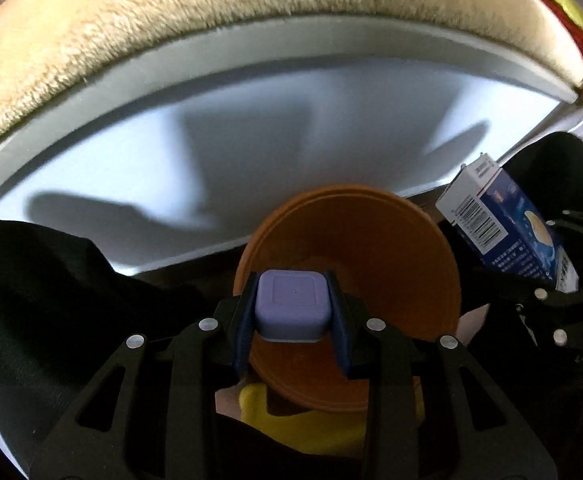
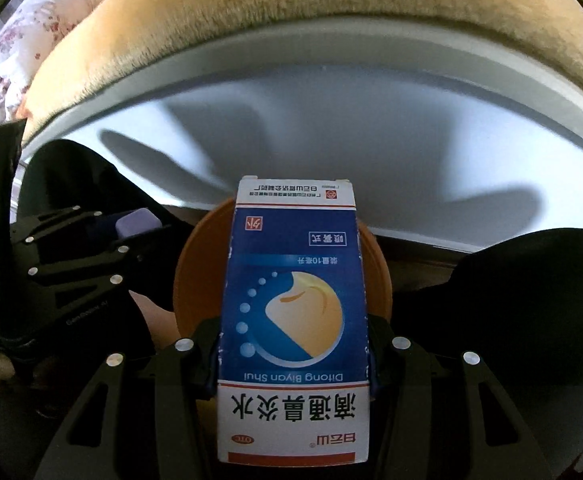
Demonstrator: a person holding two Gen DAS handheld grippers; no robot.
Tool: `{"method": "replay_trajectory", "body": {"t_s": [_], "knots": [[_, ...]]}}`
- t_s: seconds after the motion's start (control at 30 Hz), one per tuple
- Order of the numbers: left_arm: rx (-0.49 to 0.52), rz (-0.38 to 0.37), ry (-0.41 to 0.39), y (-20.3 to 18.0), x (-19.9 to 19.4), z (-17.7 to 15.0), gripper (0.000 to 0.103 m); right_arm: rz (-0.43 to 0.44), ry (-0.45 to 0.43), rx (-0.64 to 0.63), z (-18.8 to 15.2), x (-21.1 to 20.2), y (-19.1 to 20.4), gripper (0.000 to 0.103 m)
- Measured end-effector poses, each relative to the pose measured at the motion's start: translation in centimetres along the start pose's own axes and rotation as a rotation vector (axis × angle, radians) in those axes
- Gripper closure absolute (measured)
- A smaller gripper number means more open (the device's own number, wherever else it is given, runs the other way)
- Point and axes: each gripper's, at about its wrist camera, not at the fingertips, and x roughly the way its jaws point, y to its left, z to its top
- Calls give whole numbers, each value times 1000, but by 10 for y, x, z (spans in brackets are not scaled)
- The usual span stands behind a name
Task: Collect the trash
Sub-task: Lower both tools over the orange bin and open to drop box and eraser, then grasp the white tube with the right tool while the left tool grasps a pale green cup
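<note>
Left gripper (image 1: pixel 293 312) closed on a small lilac case (image 1: pixel 291 306), pinched across its two flat sides, rounded corners clear of the fingers. Right gripper (image 2: pixel 293 356) closed on a blue-and-white carton (image 2: pixel 293 312), clamped at mid-length, print upside down in the right wrist view. Both held above an orange bin (image 1: pixel 371 304), its rim at 12 o'clock from each gripper.

Case: likely light, hard, smooth plastic, so prone to slip; best held across the flat sides, as now. Carton: likely light thin cardboard, apt to crush under a hard squeeze; broad faces the safer grip. Whether anything is inside either, impossible to tell.

Around: a pale table (image 1: pixel 251 148) at 12 o'clock beyond the bin, crossed by shadows. A tan fleecy cushion (image 1: pixel 171 32) past its far edge. Flowered bedding (image 2: pixel 31 28) at 10 o'clock in the right view. Something yellow (image 1: pixel 291 424) below the bin at 6 o'clock, not identifiable. Dark sleeves at both sides.

In the way: the two grippers near each other over one opening, so some risk of a bump on release. Carton at 2 o'clock from the case.
</note>
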Motion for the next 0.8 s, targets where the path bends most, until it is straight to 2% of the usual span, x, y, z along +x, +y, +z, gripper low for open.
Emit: {"method": "replay_trajectory", "body": {"t_s": [0.03,0.07,0.2,0.37,0.53,0.67,0.7,0.8], "knots": [[3,22,12,-1,3,1,45,-10,5,1,0,2,1,23],[2,32,12,-1,3,1,40,-15,2,3,1,3,1,22],[-6,30,3,1,0,1,31,-26,-9,11,-1,1,3,22],[-8,30,-23,0,-9,1,31,-18,-31,35,-3,-6,-4,22],[-2,19,-60,1,-21,1,30,-9,-89,41,-3,-29,-8,22],[-4,-1,-119,4,-42,3,30,60,-198,29,3,-73,-8,22],[-1,-2,-140,4,-50,3,30,66,-251,11,9,-89,-5,22],[28,17,-224,-1,-69,8,30,28,-382,-51,36,-130,-4,22]]}}
